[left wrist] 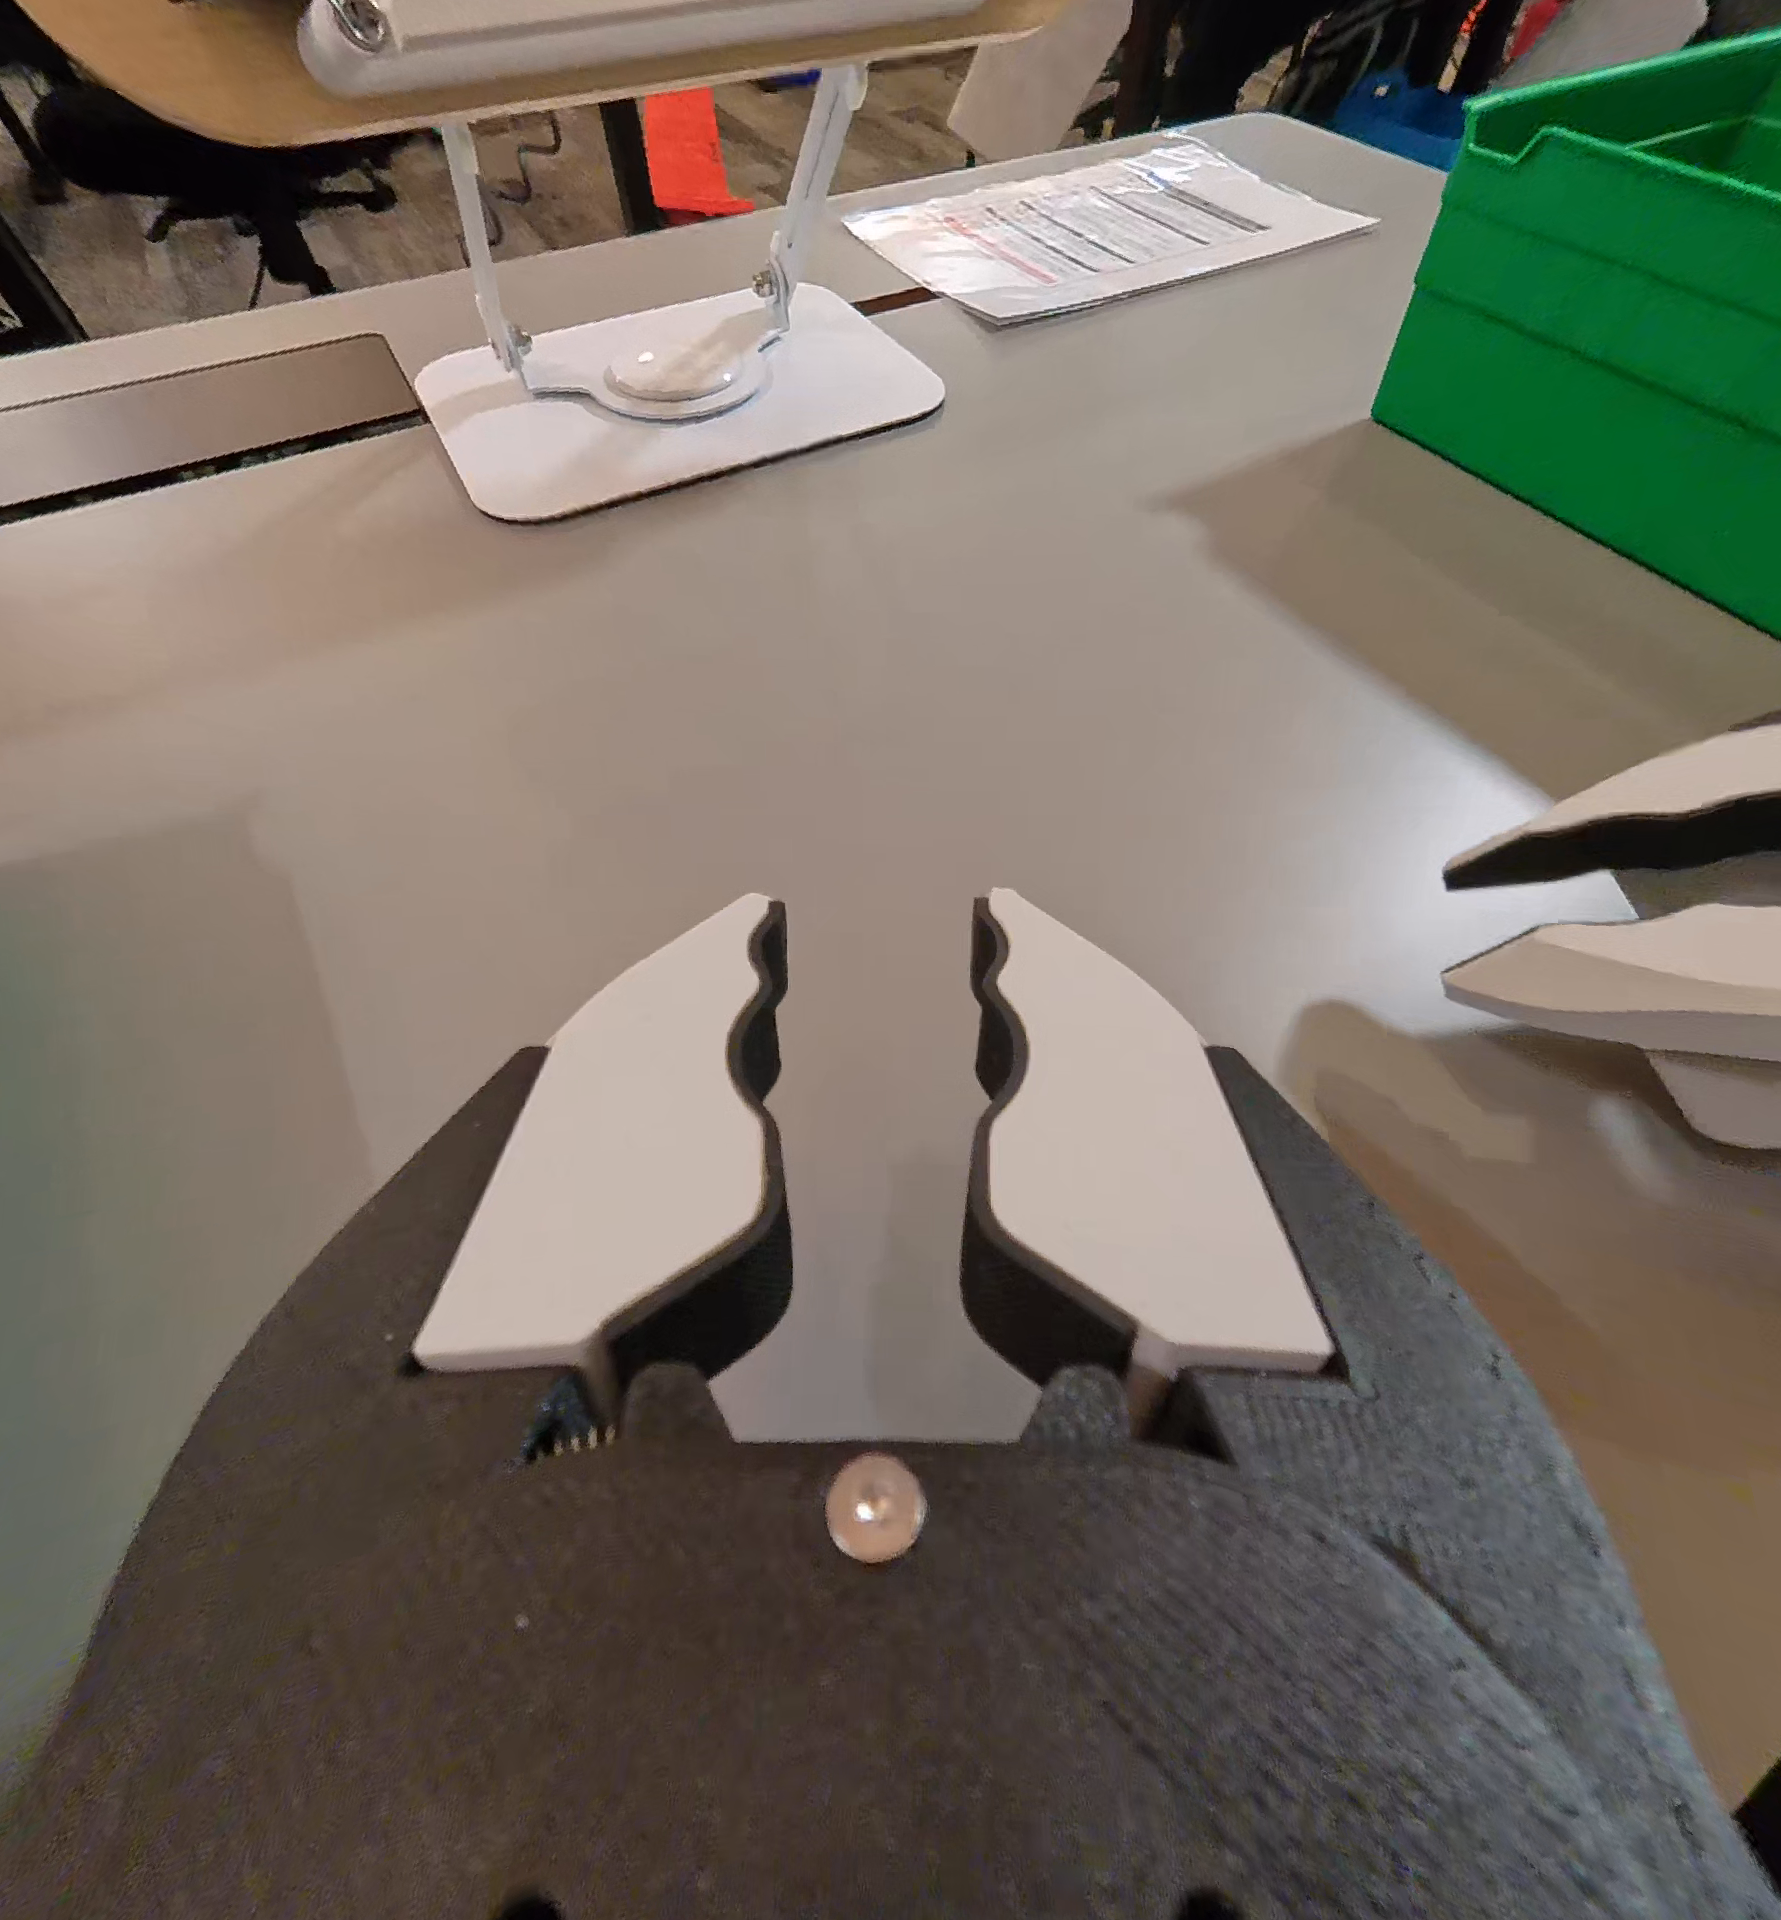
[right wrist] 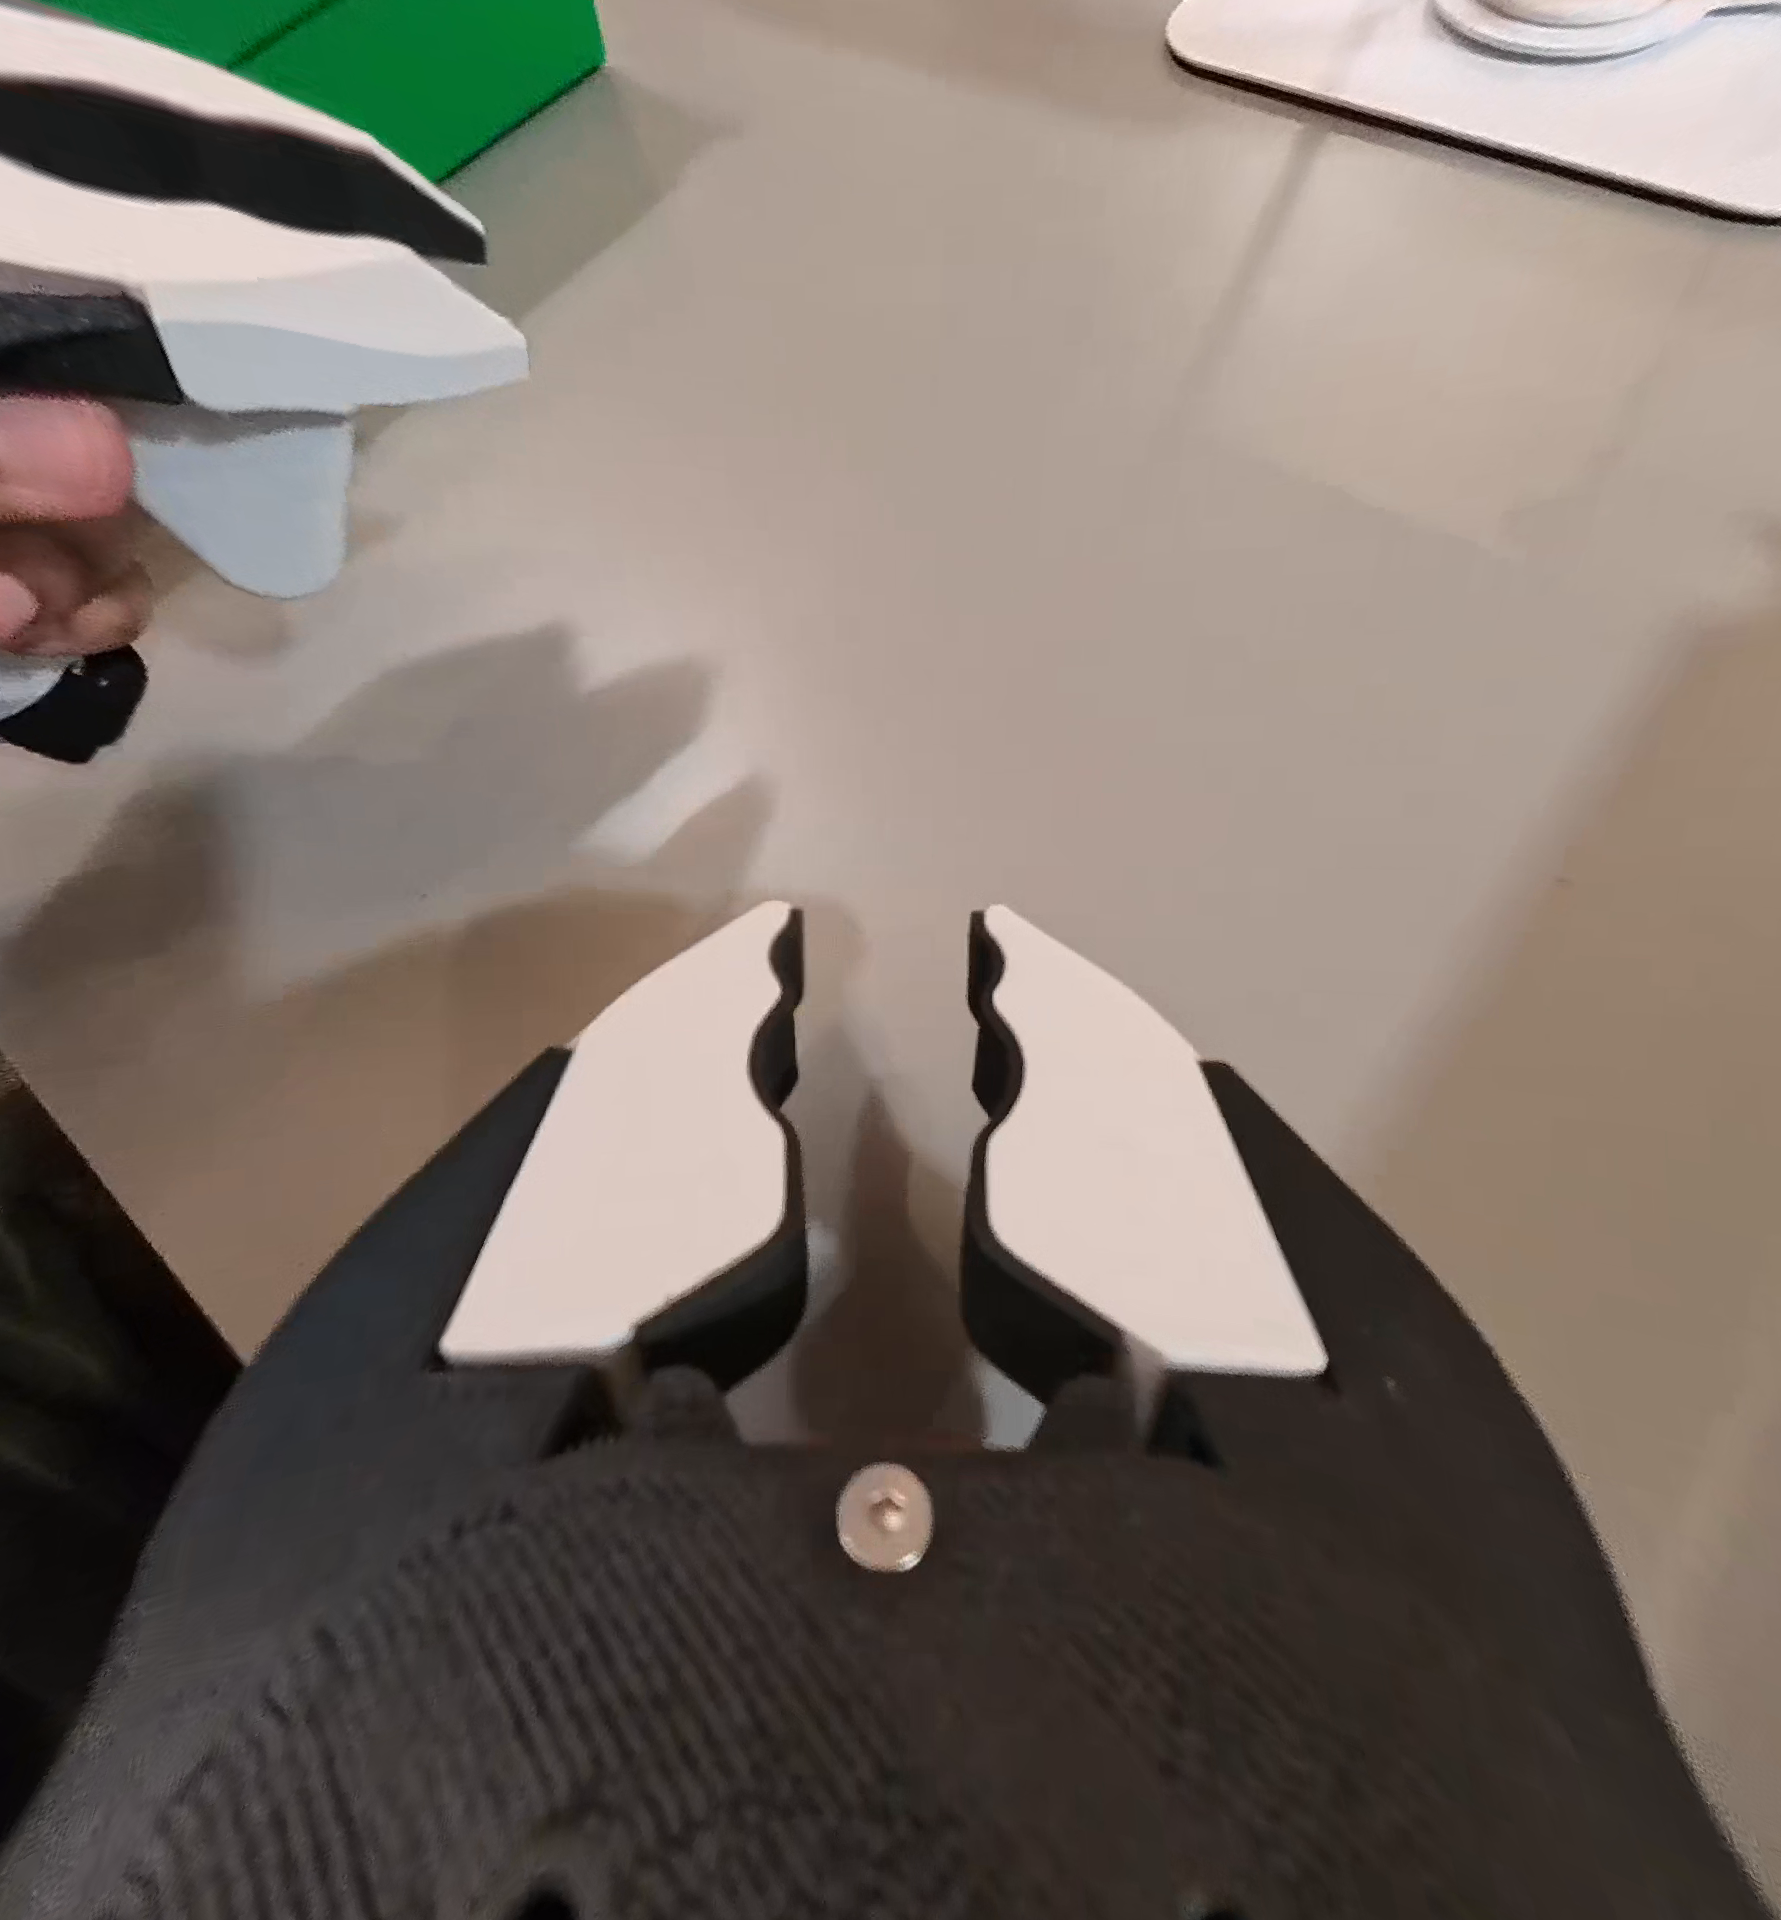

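Left gripper (left wrist: 878, 909), white two-finger tool on a black printed body, lower centre of its view: jaws parted, nothing between them, held level over the bare grey tabletop (left wrist: 865, 675). Right gripper (right wrist: 886, 920), same build, lower centre of its view: likewise parted and empty, tilted down toward the table. At the upper left of the right view, a person's hand (right wrist: 13, 520) grips the left tool's handle. A white flat-based stand (left wrist: 678, 416) sits at upper centre, a green plastic bin (left wrist: 1644, 343) at upper right.
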`<control>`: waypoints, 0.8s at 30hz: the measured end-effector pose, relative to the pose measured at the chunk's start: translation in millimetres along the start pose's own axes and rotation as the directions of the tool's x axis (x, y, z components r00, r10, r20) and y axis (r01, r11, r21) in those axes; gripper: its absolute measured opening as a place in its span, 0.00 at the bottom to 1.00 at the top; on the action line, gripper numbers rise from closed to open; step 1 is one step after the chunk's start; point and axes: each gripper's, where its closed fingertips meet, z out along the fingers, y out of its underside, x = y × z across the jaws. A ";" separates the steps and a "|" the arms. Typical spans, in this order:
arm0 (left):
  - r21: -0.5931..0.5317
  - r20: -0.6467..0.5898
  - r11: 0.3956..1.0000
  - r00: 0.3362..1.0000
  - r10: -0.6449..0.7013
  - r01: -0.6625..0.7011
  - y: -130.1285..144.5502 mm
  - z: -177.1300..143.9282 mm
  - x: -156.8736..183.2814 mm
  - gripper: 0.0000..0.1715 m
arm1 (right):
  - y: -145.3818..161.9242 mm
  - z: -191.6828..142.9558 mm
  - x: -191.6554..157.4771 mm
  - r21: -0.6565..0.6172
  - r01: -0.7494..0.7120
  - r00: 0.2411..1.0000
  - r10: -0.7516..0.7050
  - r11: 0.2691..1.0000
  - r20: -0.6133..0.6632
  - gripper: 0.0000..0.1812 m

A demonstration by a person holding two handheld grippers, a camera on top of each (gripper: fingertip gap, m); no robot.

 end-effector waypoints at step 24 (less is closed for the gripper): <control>-0.006 0.143 0.995 0.985 0.100 -0.100 29.0 -166.0 -61.7 0.24 | -55.9 25.5 -121.5 0.065 0.077 0.874 -0.099 0.995 0.476 0.23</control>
